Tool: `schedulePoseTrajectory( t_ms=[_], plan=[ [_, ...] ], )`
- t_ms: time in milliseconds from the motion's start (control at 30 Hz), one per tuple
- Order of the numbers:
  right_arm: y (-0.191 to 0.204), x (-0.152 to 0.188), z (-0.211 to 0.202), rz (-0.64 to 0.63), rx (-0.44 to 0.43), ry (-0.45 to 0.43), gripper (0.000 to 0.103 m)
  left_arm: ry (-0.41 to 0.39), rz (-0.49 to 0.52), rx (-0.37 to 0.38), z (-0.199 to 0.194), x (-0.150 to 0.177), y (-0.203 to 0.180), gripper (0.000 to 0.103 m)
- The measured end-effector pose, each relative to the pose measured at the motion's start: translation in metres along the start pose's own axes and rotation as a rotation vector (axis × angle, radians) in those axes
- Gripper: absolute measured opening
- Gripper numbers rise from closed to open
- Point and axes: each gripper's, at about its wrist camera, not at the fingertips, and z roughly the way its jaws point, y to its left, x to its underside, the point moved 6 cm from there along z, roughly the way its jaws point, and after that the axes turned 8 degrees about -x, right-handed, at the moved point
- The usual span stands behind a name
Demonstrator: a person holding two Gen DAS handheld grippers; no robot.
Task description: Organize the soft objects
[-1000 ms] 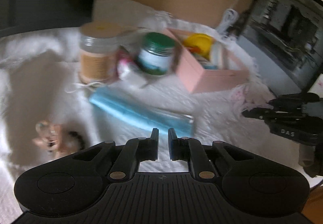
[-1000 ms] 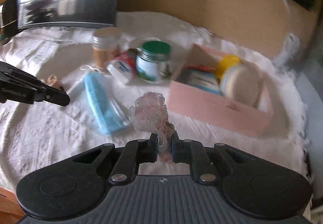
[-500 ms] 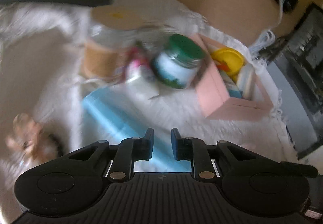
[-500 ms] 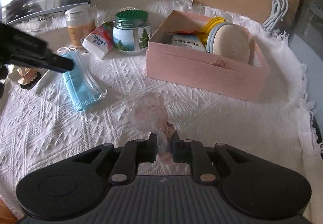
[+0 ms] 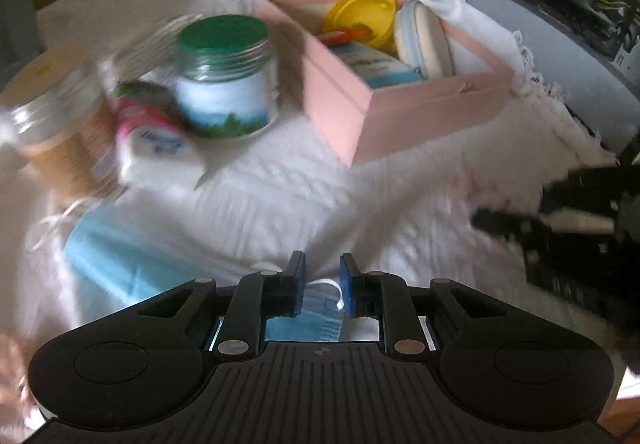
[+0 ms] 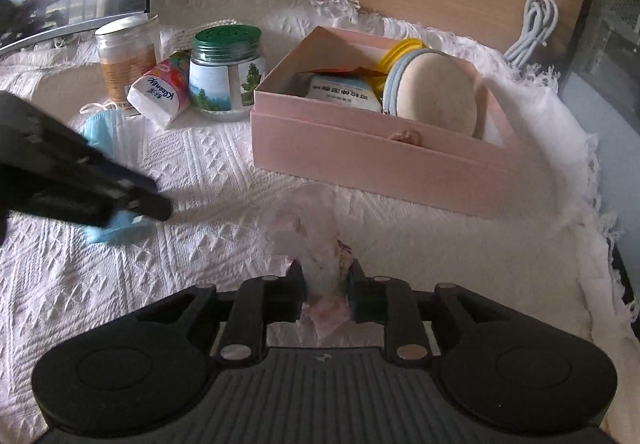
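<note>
Moved: left gripper [image 5: 322, 284] has swung down over the blue mask [image 5: 120, 264], jaws narrowly apart.
Right gripper [image 6: 324, 286]: jaws opening around pink mesh pouch [image 6: 316, 240] on the cloth [image 6: 200, 164].

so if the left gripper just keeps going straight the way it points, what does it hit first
Most likely the blue face mask: an edge of it already lies between the left gripper's fingers, which point down at it. Beyond it there is only the white cloth. The blur makes depth uncertain.
</note>
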Motion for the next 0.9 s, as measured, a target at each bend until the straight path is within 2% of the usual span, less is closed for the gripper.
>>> schedulePoseTrajectory(
  t_ms=[100, 133, 167, 300, 433, 500, 667, 767, 833, 900],
  plan=[
    [0.000, -0.002, 0.005, -0.023, 0.010, -0.009, 0.050, -0.009, -0.018, -0.024, -0.011, 0.015, 0.010, 0.021],
    [0.000, -0.002, 0.007, -0.026, 0.016, -0.011, 0.065, -0.009, -0.027, -0.031, -0.015, 0.019, 0.013, 0.021],
    [-0.002, -0.002, 0.010, -0.023, 0.021, -0.013, 0.074, -0.007, -0.038, -0.040, -0.018, 0.024, 0.017, 0.021],
    [-0.011, 0.002, 0.014, 0.033, 0.024, -0.037, 0.087, -0.027, -0.137, -0.040, -0.036, 0.040, 0.037, 0.021],
    [-0.023, 0.009, 0.017, 0.113, 0.023, -0.064, 0.102, -0.095, -0.261, -0.062, -0.061, 0.055, 0.062, 0.021],
    [-0.029, 0.012, 0.018, 0.156, 0.010, -0.072, 0.103, -0.140, -0.314, -0.106, -0.073, 0.063, 0.079, 0.021],
    [-0.029, 0.014, 0.018, 0.168, 0.003, -0.057, 0.103, -0.198, -0.459, -0.280, -0.097, 0.086, 0.124, 0.021],
    [-0.030, 0.014, 0.018, 0.168, 0.003, -0.058, 0.103, -0.186, -0.556, -0.374, -0.105, 0.099, 0.154, 0.021],
    [-0.030, 0.013, 0.018, 0.167, 0.004, -0.059, 0.103, -0.144, -0.614, -0.386, -0.101, 0.104, 0.168, 0.021],
    [-0.029, 0.013, 0.018, 0.167, 0.003, -0.060, 0.103, -0.158, -0.654, -0.356, -0.100, 0.103, 0.176, 0.021]
  ],
)
